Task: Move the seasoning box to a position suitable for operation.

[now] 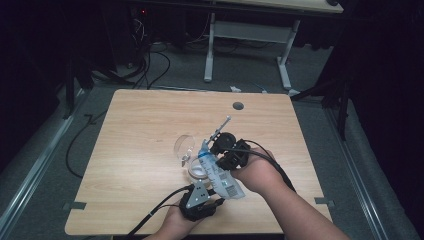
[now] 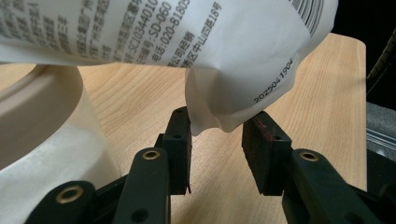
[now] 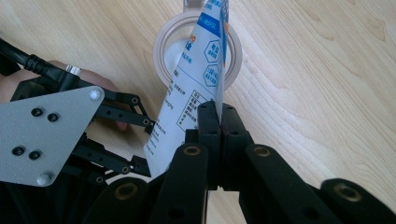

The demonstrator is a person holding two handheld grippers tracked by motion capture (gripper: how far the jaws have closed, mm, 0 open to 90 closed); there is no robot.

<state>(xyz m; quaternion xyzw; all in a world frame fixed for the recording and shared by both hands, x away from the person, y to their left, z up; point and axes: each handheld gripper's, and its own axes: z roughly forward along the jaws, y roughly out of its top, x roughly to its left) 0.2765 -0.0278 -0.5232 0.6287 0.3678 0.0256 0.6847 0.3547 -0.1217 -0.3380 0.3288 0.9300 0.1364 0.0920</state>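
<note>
From the high view, a white and blue printed pouch (image 1: pixel 220 175) hung tilted over the middle of the wooden surface (image 1: pixel 140 150), between the two hands. The right tool (image 1: pixel 226 150) gripped it at its upper edge, while the left tool (image 1: pixel 202 192), with its grey plate on top, sat near the pouch's lower end by the surface's near edge. Beneath the pouch stood a round white container (image 1: pixel 198 170), with a clear lid (image 1: pixel 185 146) just beside it.

In the left gripper view, the left tool (image 2: pixel 217 137) stood with its jaws apart, a bottom corner of the pouch (image 2: pixel 233 93) hanging down between them; whether either pad touched it could not be told. The container (image 2: pixel 42 121) rose at the left.

In the right gripper view, the right tool (image 3: pixel 218 116) was clamped tight on the pouch's (image 3: pixel 196 79) edge. The container (image 3: pixel 163 51) lay behind the pouch on the surface (image 3: pixel 317 93), and the left tool (image 3: pixel 135 135) reached in from the left towards the pouch's lower part.
</note>
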